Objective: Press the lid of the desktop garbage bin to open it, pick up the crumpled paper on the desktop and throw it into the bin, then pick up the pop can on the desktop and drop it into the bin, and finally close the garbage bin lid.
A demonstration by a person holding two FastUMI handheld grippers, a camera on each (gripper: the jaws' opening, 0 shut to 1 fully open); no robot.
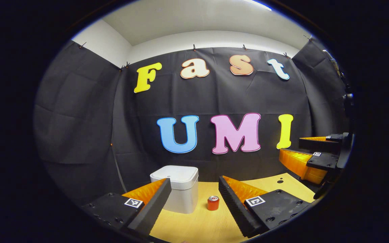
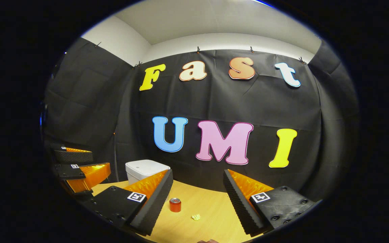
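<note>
The white garbage bin [image 1: 177, 192] stands at the back of the wooden worktop [image 1: 201, 226] with its lid down, so nothing of the task looks done yet. The left tool [image 1: 194, 202] hangs above the near edge with its fingers spread wide and empty, the bin just behind its left finger; the right tool [image 2: 198, 199] is likewise spread and empty. The lid is a flat, stiff plastic panel and probably wants a firm push from above rather than a grasp. The crumpled paper [image 2: 196, 217] lies near the pop can [image 2: 175, 205], apart from it; it should be very light and soft, easy to pinch anywhere. The can is small, smooth and likely slippery, best taken across its round side at mid-height.
</note>
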